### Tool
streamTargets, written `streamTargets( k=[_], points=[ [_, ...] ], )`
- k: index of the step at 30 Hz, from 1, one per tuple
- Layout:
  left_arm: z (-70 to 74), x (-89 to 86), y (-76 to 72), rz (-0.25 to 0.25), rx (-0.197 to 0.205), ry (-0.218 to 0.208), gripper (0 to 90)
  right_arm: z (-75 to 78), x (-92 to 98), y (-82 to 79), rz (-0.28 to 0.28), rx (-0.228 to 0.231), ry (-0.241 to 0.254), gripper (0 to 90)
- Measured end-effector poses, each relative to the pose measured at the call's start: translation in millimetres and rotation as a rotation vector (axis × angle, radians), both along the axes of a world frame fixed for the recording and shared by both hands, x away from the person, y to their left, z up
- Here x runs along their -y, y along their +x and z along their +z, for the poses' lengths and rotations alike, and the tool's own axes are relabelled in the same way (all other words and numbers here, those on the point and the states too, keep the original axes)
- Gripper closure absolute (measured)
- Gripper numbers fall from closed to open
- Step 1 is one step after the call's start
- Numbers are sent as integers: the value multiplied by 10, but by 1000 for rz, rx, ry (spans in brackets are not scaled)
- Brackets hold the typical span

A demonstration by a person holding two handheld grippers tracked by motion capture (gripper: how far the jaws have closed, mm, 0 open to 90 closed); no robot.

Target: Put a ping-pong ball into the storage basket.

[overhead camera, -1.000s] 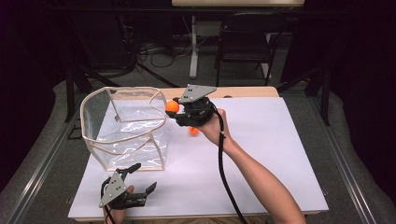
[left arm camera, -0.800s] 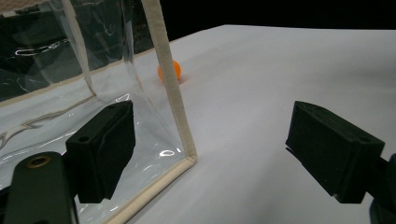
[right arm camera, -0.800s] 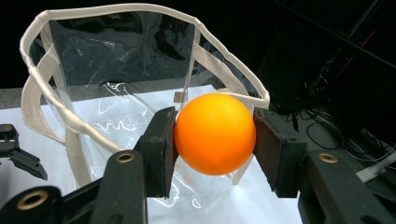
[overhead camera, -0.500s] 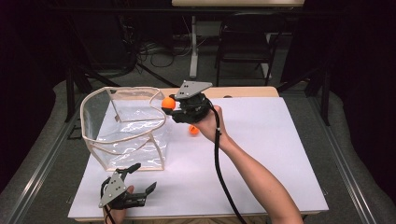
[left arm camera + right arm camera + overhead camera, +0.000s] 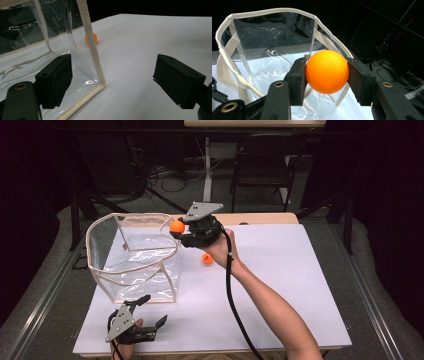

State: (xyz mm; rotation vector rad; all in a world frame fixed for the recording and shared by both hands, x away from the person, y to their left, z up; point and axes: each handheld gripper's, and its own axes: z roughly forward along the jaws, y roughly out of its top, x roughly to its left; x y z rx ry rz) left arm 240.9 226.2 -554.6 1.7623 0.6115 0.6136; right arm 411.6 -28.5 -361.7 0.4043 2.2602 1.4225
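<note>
My right gripper (image 5: 177,229) is shut on an orange ball (image 5: 176,226), held in the air right at the near rim of the clear plastic bag (image 5: 132,257). In the right gripper view the ball (image 5: 327,71) sits pressed between both pads, with the bag's (image 5: 269,35) open mouth just beyond. A second orange ball (image 5: 207,258) lies on the white table below the right hand; the left gripper view shows it (image 5: 89,38) behind the bag's corner seam. My left gripper (image 5: 150,312) rests open near the table's front edge, close to the bag's (image 5: 50,42) front corner, with nothing between its pads.
The white tabletop (image 5: 280,270) stretches wide to the right of the bag. A cable (image 5: 235,305) trails from the right gripper along the forearm. Dark floor, chair legs and cables lie beyond the table's far edge.
The right gripper has carried the orange ball a little leftward, up to the bag's rim. The left gripper has stayed in place.
</note>
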Motion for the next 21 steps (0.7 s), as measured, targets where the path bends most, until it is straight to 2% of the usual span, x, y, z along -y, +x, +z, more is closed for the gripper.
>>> streamTargets(
  k=[21],
  points=[
    [2, -7, 1, 0, 1, -2, 157, 24, -148, 76, 12, -4, -6, 513]
  ],
)
